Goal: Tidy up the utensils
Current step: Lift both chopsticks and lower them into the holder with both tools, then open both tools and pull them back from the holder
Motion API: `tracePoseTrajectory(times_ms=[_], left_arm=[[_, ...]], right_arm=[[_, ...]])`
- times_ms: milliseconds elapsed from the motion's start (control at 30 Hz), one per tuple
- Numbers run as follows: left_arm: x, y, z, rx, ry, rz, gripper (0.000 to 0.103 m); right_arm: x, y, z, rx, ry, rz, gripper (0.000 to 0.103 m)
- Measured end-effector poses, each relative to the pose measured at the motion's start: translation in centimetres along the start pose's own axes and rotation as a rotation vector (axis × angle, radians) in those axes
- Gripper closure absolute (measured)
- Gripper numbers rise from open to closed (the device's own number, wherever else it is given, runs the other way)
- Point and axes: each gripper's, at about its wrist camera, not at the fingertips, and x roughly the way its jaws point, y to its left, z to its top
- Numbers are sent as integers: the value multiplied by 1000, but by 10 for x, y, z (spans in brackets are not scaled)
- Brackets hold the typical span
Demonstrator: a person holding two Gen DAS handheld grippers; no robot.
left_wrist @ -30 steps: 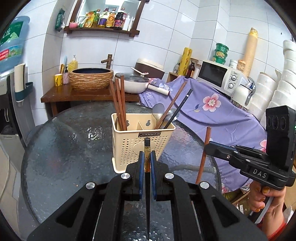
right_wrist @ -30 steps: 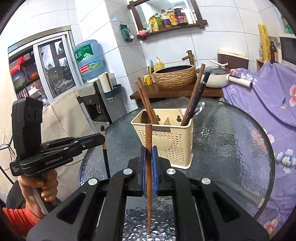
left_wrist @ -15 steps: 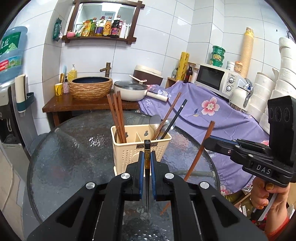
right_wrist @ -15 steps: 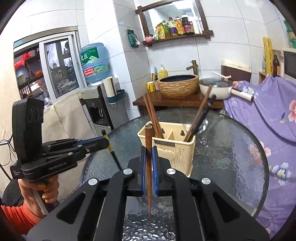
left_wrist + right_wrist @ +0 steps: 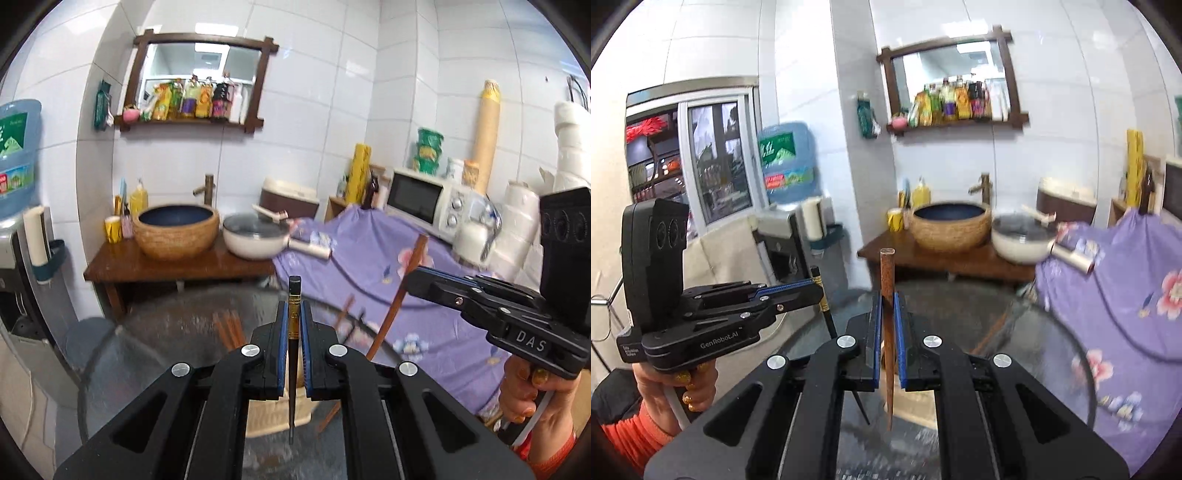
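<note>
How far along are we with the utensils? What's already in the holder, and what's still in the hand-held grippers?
Done: several brown chopsticks already stand in the cream utensil holder on the glass table.

In hand: the left hand-held gripper is shut on a black chopstick; the right hand-held gripper is shut on a brown chopstick. Both are upright.

Left: dropping these two into the holder.

Two grippers: the left gripper and the right gripper. Two held chopsticks: one black chopstick and one brown chopstick. One cream holder, one glass table, one microwave, one pan.
</note>
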Motion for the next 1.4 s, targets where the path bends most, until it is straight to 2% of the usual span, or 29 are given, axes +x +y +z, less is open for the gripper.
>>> tracePoseTrajectory(times_ms=[167,300,467,567,867,967,1100,1133,1167,1200,1233,1300,1367,1400], left_arm=[[16,5,33,-14,-42,54,96],[42,13,35,-32,-22,78,96],[76,22,10,-39,35,109,96],[93,28,-11,-56,84,102,96],[125,38,-59,-73,178,99,96],[130,40,-66,-72,187,107,96],[123,39,-70,-62,153,116,95],[120,38,-71,-59,146,114,91],[114,36,-70,-52,132,115,88],[106,34,-70,-44,112,119,78],[99,32,-69,-38,92,124,65],[81,28,-70,-21,42,145,51],[65,26,-71,-12,8,161,43],[52,25,-75,-11,-16,169,34]], right_arm=[[14,-10,36,50,-47,-12,96],[41,-17,34,37,-34,-64,96],[77,-25,8,27,21,-99,96],[95,-29,-14,24,58,-109,96],[126,-37,-58,40,128,-129,96],[129,-41,-64,56,129,-135,96],[128,-44,-66,44,111,-156,94],[125,-44,-66,37,104,-169,93],[123,-43,-65,32,95,-178,81],[117,-43,-65,31,79,-183,59],[110,-43,-65,35,50,-190,48],[96,-42,-62,19,14,-211,45],[81,-39,-61,7,-24,-228,44],[69,-37,-64,5,-53,-239,40]])
